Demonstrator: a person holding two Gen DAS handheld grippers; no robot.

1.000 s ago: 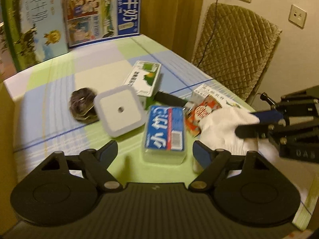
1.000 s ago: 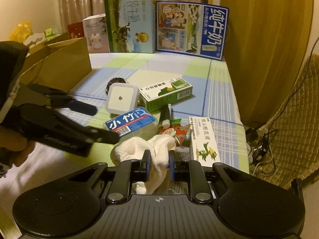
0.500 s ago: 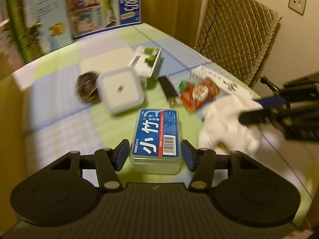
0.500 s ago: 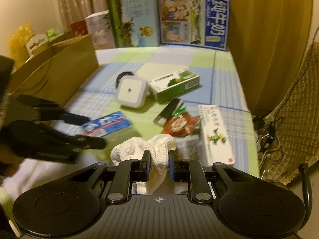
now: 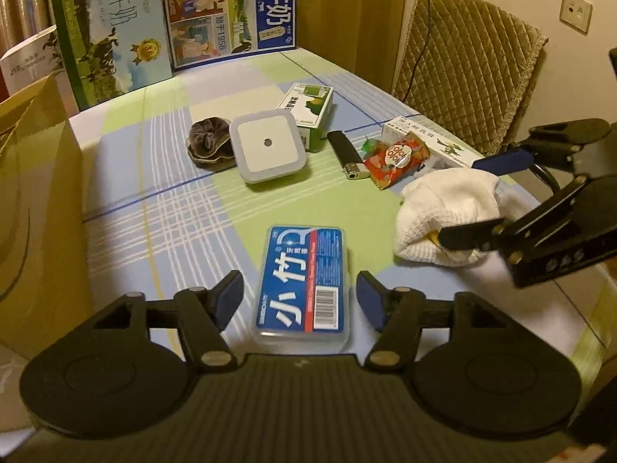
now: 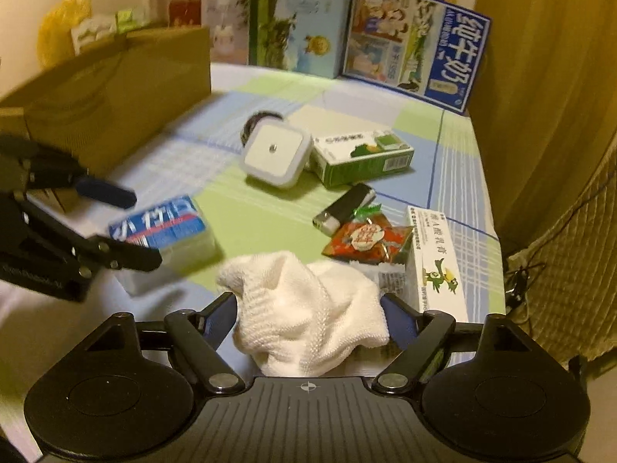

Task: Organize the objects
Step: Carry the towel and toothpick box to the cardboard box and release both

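Observation:
A clear box with a blue label (image 5: 302, 283) lies on the checked tablecloth between the fingers of my left gripper (image 5: 300, 301), which is open around it without touching. The box also shows in the right wrist view (image 6: 162, 231). A white cloth (image 6: 308, 308) lies bunched between the fingers of my right gripper (image 6: 308, 314), which is open. The cloth also shows in the left wrist view (image 5: 449, 212), with the right gripper (image 5: 489, 193) around it.
Further back lie a white square night light (image 5: 268, 146), a dark scrunchie (image 5: 208, 142), a green-white carton (image 5: 308, 110), a black lighter (image 5: 347, 154), a red snack packet (image 5: 397, 158) and a white ointment box (image 6: 437, 260). A cardboard box (image 5: 34, 212) stands left. Milk cartons (image 5: 231, 11) stand behind.
My right gripper has opened and let go of the white cloth. My left gripper closed in around the blue-label box, then opened wider; the box now lies nearer the table's front.

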